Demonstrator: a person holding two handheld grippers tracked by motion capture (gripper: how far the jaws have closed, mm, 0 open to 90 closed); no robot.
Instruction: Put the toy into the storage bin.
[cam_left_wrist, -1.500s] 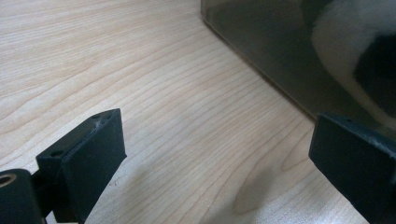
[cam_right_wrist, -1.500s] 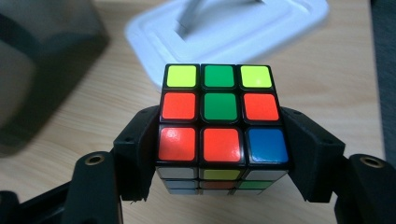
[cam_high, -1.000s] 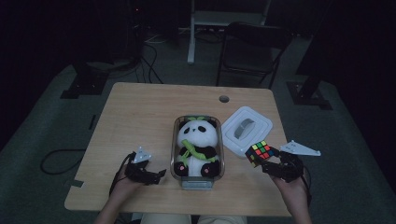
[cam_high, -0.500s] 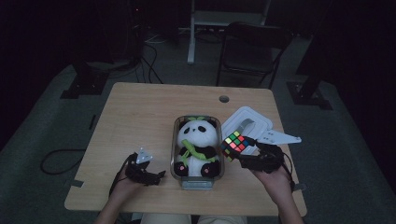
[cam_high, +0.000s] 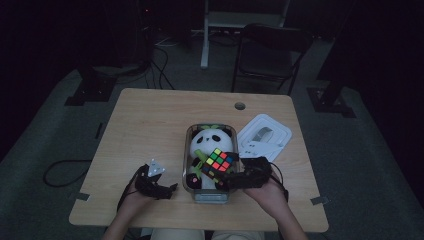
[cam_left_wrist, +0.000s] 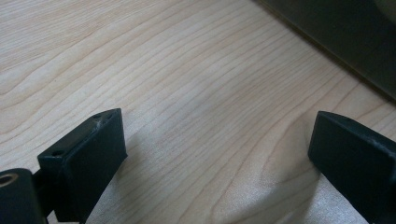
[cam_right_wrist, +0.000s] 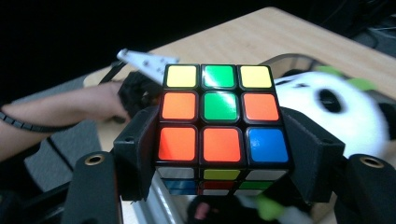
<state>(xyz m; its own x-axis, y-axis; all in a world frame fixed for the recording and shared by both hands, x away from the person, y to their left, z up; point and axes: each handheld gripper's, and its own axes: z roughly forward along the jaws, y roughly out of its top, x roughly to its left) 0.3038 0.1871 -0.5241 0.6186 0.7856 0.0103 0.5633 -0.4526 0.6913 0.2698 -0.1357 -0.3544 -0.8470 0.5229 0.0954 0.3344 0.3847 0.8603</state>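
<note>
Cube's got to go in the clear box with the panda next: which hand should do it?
Right. The right gripper already clamps the cube and holds it above the box with the panda. The left gripper rests open on the table, beside the box.

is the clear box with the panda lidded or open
Open. The clear box has no lid on; the panda sits in it uncovered, and the white lid lies beside it on the table.

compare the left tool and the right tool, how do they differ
The right tool is shut on a puzzle cube, raised over the panda toy in its clear container; the left tool is open with nothing between its jaws, low over the bare table. Both have black jaws.
</note>
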